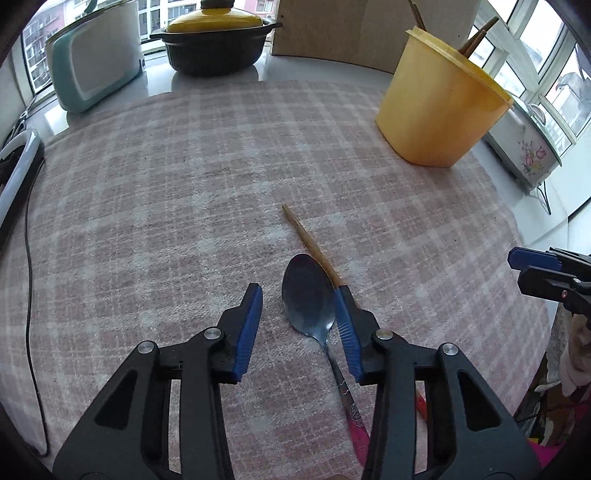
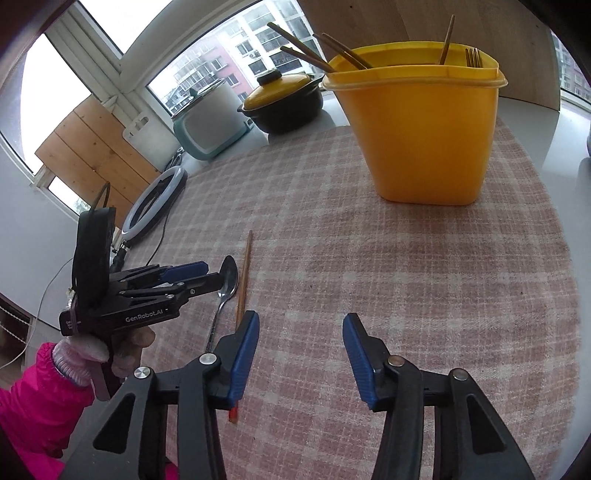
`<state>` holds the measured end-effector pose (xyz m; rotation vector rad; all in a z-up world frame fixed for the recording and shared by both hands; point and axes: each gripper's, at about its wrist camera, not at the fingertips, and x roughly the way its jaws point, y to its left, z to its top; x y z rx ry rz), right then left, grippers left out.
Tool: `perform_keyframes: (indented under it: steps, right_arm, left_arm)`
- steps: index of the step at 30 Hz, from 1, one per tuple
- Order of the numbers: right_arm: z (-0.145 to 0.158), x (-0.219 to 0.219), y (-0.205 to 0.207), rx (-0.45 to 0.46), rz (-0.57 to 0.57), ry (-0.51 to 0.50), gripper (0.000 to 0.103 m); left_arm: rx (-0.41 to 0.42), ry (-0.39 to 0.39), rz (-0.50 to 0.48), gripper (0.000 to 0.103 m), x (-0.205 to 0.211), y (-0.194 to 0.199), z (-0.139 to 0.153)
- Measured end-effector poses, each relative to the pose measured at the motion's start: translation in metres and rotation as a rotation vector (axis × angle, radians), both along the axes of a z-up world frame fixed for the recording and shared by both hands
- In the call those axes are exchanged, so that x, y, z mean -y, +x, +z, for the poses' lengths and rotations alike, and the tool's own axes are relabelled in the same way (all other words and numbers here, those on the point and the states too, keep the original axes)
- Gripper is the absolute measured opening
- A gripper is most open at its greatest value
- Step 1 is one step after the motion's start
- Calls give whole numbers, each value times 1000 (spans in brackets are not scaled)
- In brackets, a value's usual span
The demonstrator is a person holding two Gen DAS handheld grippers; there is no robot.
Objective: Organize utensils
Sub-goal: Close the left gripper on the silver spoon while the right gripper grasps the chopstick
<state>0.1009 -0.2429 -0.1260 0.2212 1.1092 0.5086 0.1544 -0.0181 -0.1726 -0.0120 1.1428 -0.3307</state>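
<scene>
A metal spoon [image 1: 308, 295] with a pink patterned handle lies on the checked cloth, next to a wooden chopstick [image 1: 310, 243]. My left gripper [image 1: 299, 299] is open, low over the cloth, with the spoon's bowl between its fingers near the right one. In the right wrist view the spoon [image 2: 227, 282] and chopstick [image 2: 244, 273] lie left of centre, with the left gripper [image 2: 212, 273] at the spoon's bowl. My right gripper [image 2: 301, 326] is open and empty over the cloth. The yellow utensil holder [image 2: 421, 125] stands at the back with several chopsticks and a fork in it; it also shows in the left wrist view [image 1: 439, 103].
A black pot with a yellow lid [image 1: 218, 40], a teal and white appliance [image 1: 94, 55] and a cardboard box [image 1: 369, 33] stand at the back. A ring light [image 2: 155, 203] and its cable lie at the left edge. A flowered white cooker [image 1: 524, 147] stands at the right.
</scene>
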Motion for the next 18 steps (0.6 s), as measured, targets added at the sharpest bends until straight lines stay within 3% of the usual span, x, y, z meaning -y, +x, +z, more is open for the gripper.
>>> perform_keyframes:
  steps: [5, 10, 18]
  right_arm:
    - [-2, -2, -1, -8, -7, -11, 48]
    - [-3, -6, 1, -15, -5, -27, 48]
    - [-5, -14, 10, -26, 3, -32, 48]
  left_arm:
    - [8, 23, -21, 38, 6, 3, -8]
    - [30, 30, -11, 19, 8, 4, -9]
    - [76, 29, 15, 6, 8, -2, -5]
